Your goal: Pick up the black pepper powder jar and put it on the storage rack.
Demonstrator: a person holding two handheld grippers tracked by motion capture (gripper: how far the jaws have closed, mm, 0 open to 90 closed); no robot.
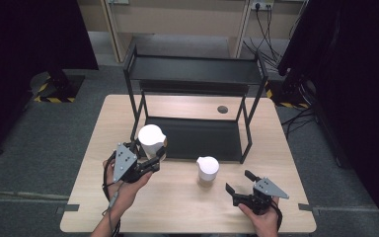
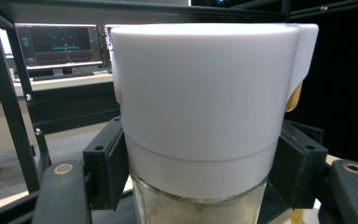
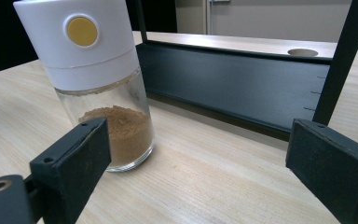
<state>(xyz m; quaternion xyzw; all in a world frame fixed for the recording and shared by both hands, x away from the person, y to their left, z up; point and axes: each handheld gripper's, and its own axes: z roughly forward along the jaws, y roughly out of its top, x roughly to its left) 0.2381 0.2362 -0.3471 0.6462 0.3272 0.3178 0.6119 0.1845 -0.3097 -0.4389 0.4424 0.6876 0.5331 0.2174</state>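
Spice jar [image 2: 200, 121], white-capped: clamped in left tongs [image 1: 154, 159], lifted off the table [image 1: 177, 207] before the black rack [image 1: 197, 69]. Next, likely: shelving it level. Right tongs [image 1: 239, 185]: apart, idle beside second jar [image 3: 100, 84].

White-capped jar [image 3: 95, 79] (brown powder [image 3: 121, 133])
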